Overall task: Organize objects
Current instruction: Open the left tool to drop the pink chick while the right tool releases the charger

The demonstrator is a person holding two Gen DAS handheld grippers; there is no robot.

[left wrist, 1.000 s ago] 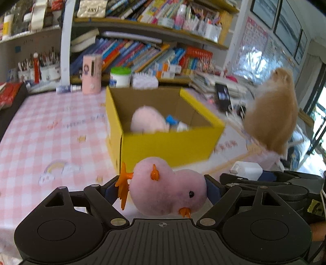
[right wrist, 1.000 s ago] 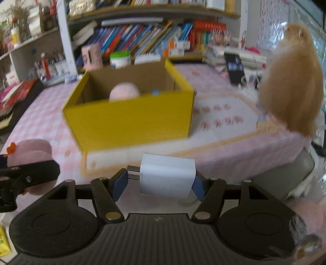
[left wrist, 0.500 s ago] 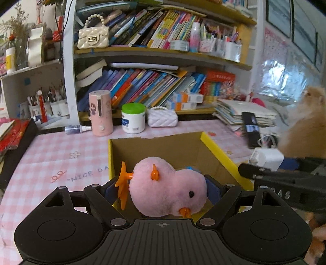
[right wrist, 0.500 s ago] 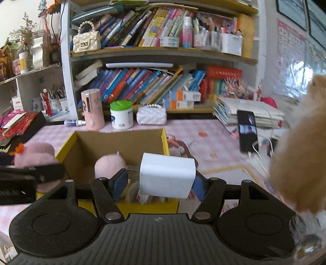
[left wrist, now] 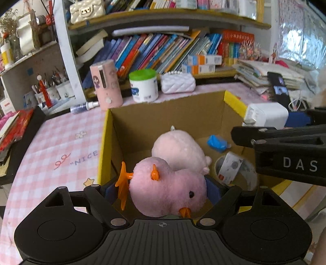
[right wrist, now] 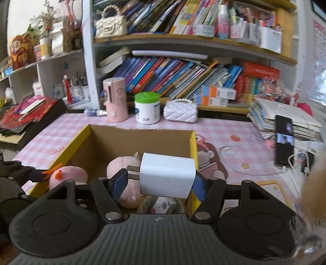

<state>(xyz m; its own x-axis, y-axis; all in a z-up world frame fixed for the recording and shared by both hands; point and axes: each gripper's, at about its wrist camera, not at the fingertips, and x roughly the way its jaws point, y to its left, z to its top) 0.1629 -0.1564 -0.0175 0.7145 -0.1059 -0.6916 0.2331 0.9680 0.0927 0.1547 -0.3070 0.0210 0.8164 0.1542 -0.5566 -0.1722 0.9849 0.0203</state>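
Both hands are over the yellow box [left wrist: 234, 101] on the tabletop [left wrist: 61, 142] now! The left gripper [left wrist: 163, 190] has its jaws clamped on the pink chick plush [left wrist: 167, 191], hanging just above another pink plush [left wrist: 179, 150] inside. The right gripper [right wrist: 158, 184] grips the white charger [right wrist: 167, 175] above the box's right side. This looks like the drop-off step: next, each pair of jaws needs to let go so both land inside.

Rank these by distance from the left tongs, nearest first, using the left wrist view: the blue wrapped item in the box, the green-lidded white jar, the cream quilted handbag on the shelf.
1. Blue wrapped item, inside the box, right.
2. Green-lidded white jar, on the table behind the box.
3. Cream quilted handbag, top shelf, upper left.
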